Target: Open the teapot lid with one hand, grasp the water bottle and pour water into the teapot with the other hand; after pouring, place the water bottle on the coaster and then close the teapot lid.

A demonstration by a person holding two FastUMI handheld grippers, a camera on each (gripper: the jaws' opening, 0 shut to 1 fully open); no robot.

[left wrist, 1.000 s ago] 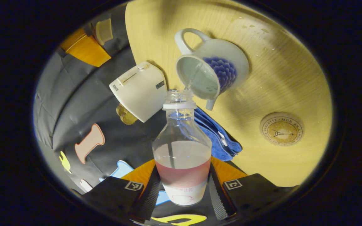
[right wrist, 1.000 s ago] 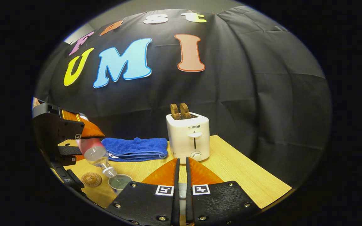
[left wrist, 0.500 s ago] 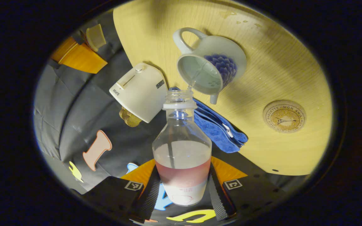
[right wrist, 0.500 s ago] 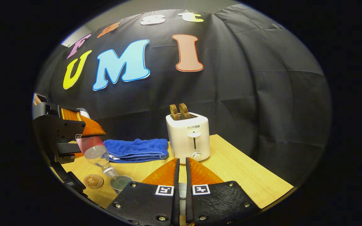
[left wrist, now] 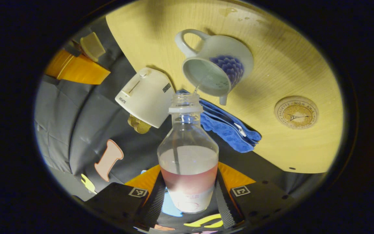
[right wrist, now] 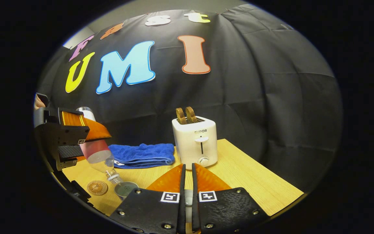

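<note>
Nearest in the left gripper view, the left gripper (left wrist: 188, 195) has both fingers pressed on the lower body of the water bottle (left wrist: 188, 159), one on each side, so the bottle is pinched firmly. The bottle's long axis runs straight out along the fingers and tips downward, its open neck leading toward the teapot (left wrist: 218, 70). Just past the neck, a thin stream of water falls into the teapot's open mouth, so pouring looks to be under way. The teapot stands on the tabletop (left wrist: 291, 65) beyond the neck, handle pointing away from the bottle. The coaster (left wrist: 296, 112) lies on the tabletop to one side of the teapot, well apart from it and nearer the table's edge; by my reckoning, the bottle must be righted and carried sideways to reach it. In the right gripper view, the right gripper (right wrist: 187, 198) has its fingers drawn close on something pale, probably the teapot lid, held above the tabletop's near edge, though I cannot be sure.
</note>
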